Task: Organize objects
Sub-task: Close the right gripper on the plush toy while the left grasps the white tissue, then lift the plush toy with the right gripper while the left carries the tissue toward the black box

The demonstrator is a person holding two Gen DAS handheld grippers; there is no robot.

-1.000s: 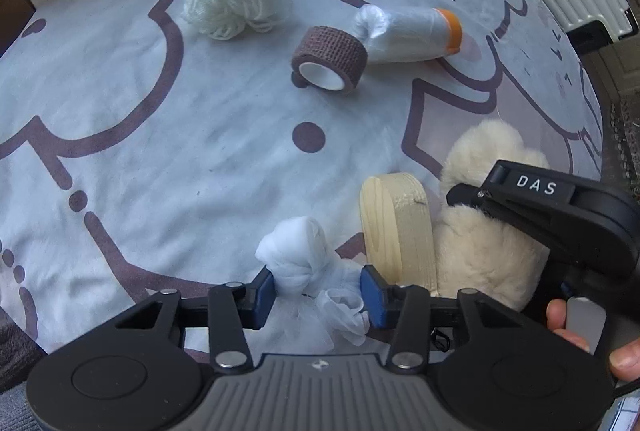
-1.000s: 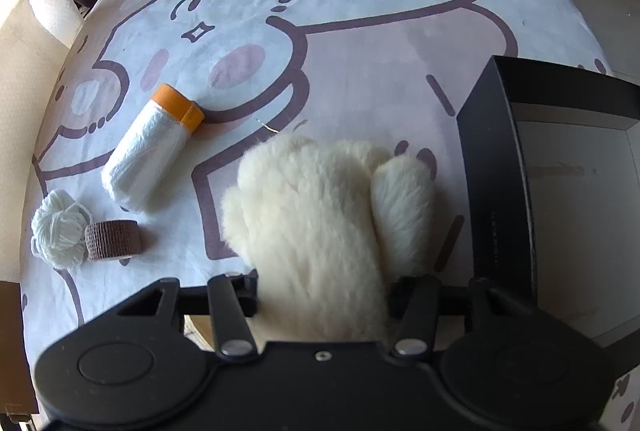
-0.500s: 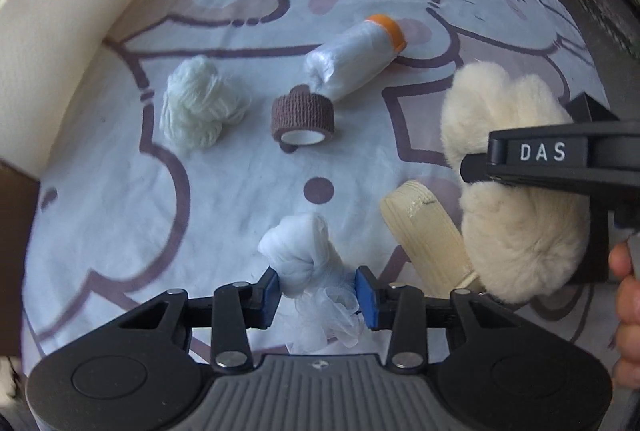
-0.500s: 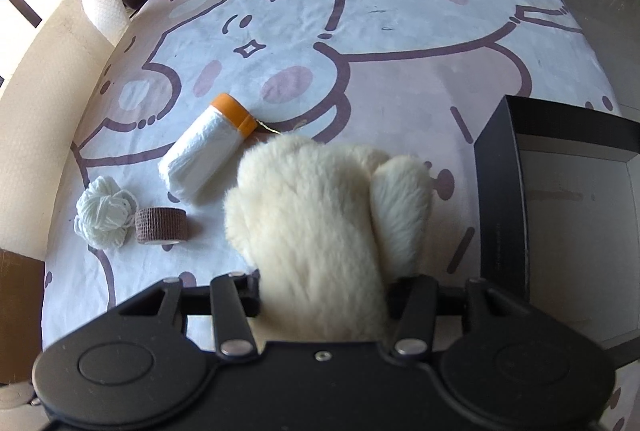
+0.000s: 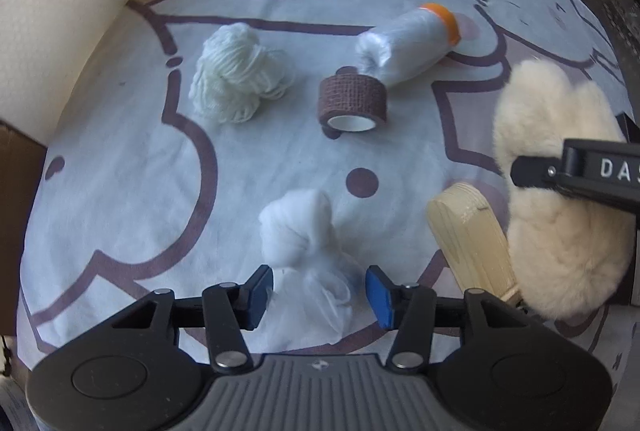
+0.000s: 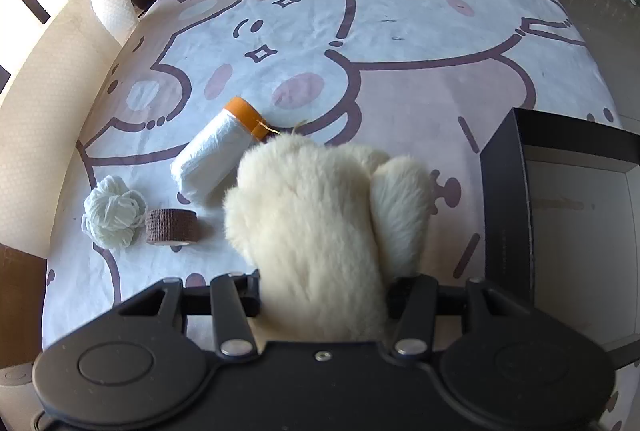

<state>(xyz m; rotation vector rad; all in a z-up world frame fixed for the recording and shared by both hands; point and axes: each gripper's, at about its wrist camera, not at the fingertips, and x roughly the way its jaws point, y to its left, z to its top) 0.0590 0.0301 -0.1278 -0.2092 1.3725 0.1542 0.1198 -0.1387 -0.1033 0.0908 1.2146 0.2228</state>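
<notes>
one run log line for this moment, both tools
left tool: opening, white mesh bundle between pads | right tool: shut on fluffy mitt | black box: right of mitt

Both cameras ride on hand-held grippers and look steeply down, close over the bear-print cloth [image 5: 120,159]. Each view shows the yarn ball [image 5: 236,87] [image 6: 114,217], brown tape roll [image 5: 353,103] [image 6: 171,227] and orange-capped roll [image 5: 412,43] [image 6: 218,155]; the right view alone reaches the black box [image 6: 506,199].
</notes>
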